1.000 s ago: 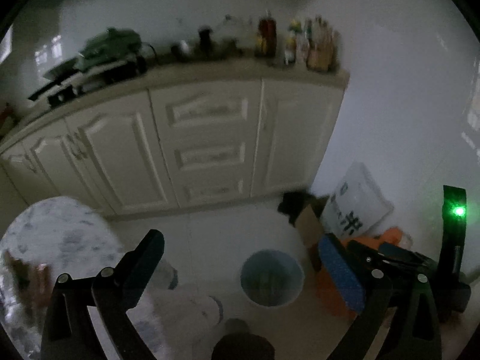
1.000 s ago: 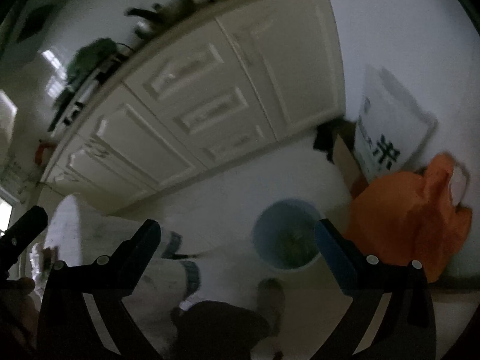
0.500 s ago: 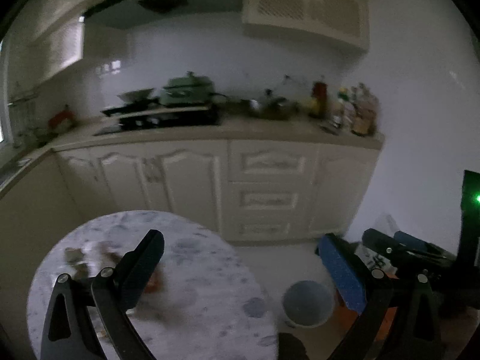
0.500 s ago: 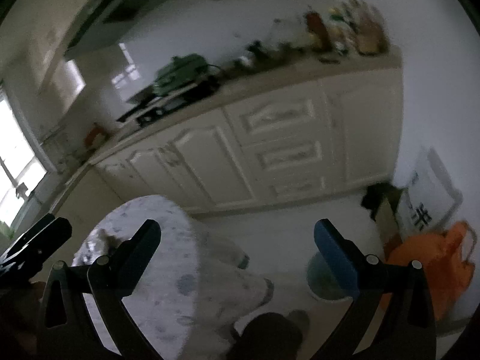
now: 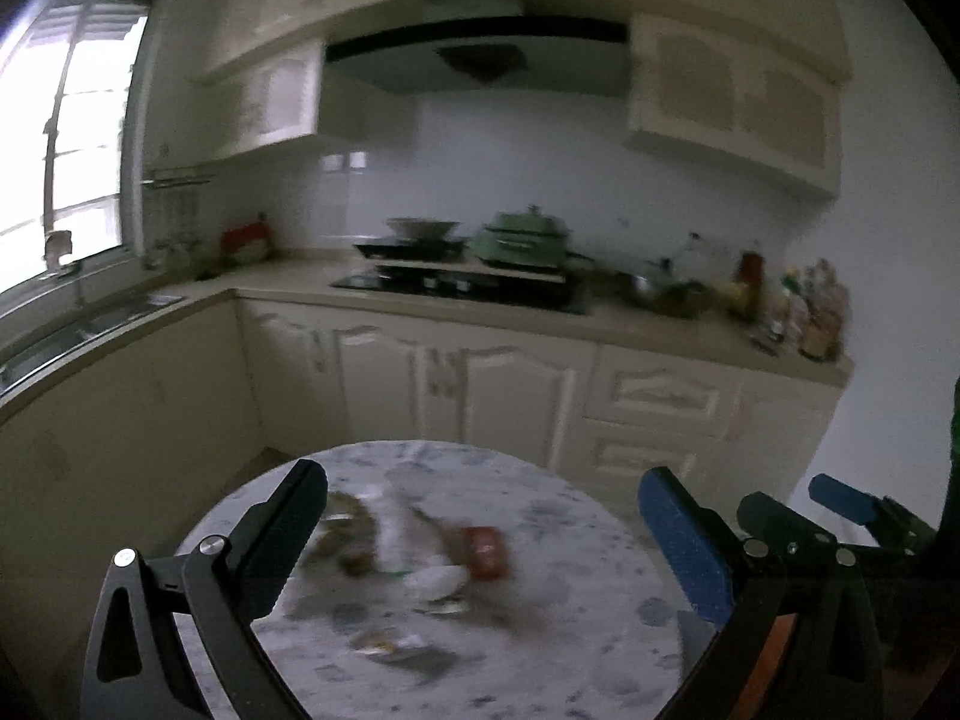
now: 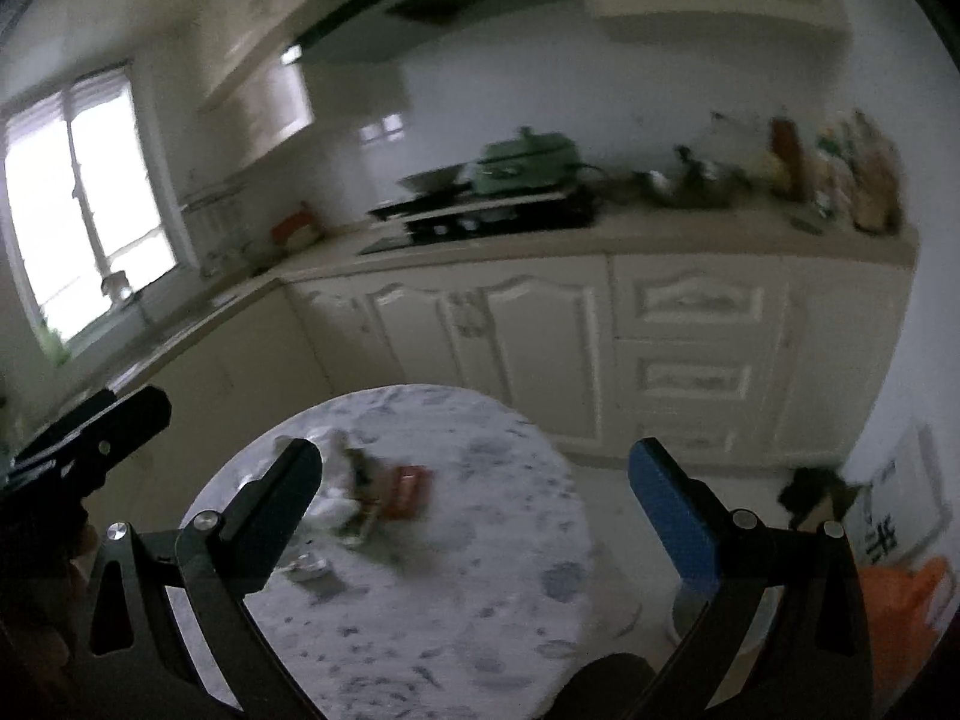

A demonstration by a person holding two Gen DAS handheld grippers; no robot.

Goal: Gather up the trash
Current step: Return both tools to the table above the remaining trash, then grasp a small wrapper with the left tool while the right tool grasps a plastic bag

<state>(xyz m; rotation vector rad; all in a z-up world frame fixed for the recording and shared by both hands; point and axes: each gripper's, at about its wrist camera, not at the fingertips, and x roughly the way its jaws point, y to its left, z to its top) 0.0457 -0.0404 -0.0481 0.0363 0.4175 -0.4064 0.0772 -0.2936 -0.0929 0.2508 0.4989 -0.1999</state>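
Above table (image 5: pixel 576 540): both grippers empty.

Litter (image 5: pixel 414 546) lies on the round table (image 5: pixel 576 654); behind it runs the counter (image 5: pixel 660 324), the stove (image 5: pixel 462 285) on top.

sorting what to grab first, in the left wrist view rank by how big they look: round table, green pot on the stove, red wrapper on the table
1. round table, largest by far
2. green pot
3. red wrapper, smallest

The pot is farther from the camera, so this gap is unsure, and blur softens both outlines.
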